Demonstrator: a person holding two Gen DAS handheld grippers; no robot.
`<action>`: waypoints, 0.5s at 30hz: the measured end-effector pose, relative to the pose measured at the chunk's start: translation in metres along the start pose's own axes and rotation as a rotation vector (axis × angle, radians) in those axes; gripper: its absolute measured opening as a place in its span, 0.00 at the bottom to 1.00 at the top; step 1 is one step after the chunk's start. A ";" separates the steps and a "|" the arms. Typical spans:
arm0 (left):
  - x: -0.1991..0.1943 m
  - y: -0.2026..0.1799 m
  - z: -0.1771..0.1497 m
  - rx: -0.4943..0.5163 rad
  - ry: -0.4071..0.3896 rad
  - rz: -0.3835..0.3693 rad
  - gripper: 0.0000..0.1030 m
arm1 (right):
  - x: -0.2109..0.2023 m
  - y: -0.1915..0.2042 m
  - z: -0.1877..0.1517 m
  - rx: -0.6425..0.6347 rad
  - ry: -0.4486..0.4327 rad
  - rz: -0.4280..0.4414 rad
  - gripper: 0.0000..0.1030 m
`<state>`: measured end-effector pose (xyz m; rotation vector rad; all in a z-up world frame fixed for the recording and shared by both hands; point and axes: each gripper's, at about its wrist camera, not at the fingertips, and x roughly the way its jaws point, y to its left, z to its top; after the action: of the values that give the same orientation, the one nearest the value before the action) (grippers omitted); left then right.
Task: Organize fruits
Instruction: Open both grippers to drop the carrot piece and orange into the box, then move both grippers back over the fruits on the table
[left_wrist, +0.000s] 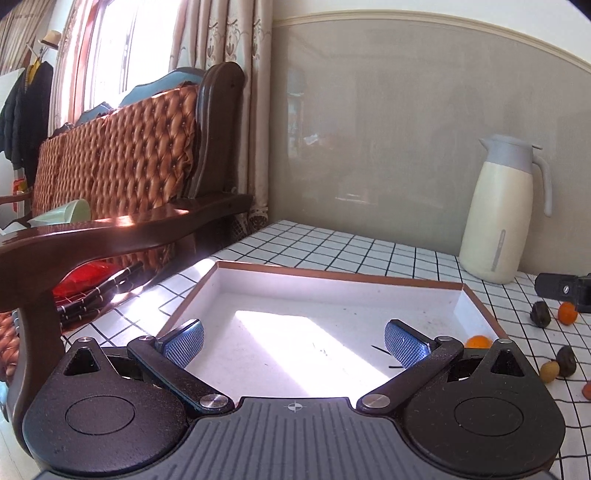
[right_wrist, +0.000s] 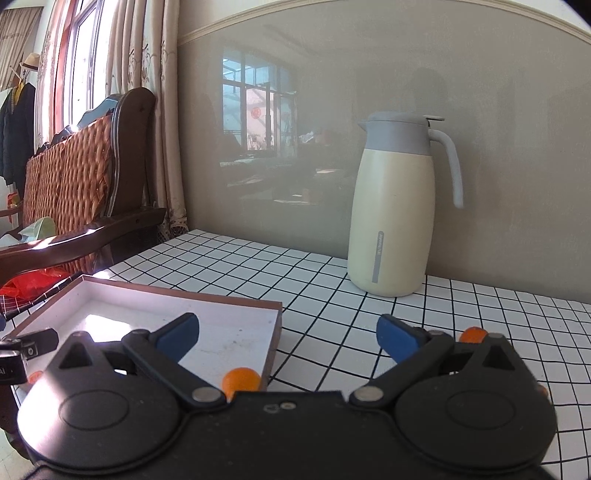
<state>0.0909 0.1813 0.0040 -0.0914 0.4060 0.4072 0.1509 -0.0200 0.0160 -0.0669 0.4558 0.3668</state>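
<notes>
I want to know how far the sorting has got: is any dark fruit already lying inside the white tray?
No: in the left wrist view the white tray holds only one orange fruit, and the dark fruits lie outside on the checked cloth.

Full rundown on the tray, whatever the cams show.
The tray is shallow and rectangular, white inside with a thin brown rim, and looks like card or board. It lies flat on the checked tablecloth, left of the jug. Its floor is scuffed, with a sunlit patch. One orange fruit sits in its near right corner. The open left claw is above it, contact unclear.
</notes>
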 end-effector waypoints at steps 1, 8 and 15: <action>-0.004 -0.004 -0.002 0.016 -0.002 -0.006 1.00 | -0.004 -0.003 -0.001 0.010 -0.003 0.012 0.93; -0.040 -0.008 -0.017 -0.022 -0.047 -0.015 1.00 | -0.036 -0.017 -0.010 0.015 -0.023 0.036 0.93; -0.062 -0.023 -0.021 0.002 -0.087 -0.070 1.00 | -0.067 -0.035 -0.022 -0.010 -0.049 -0.060 0.92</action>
<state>0.0404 0.1341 0.0100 -0.0854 0.3169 0.3409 0.0983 -0.0779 0.0250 -0.0812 0.4027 0.3114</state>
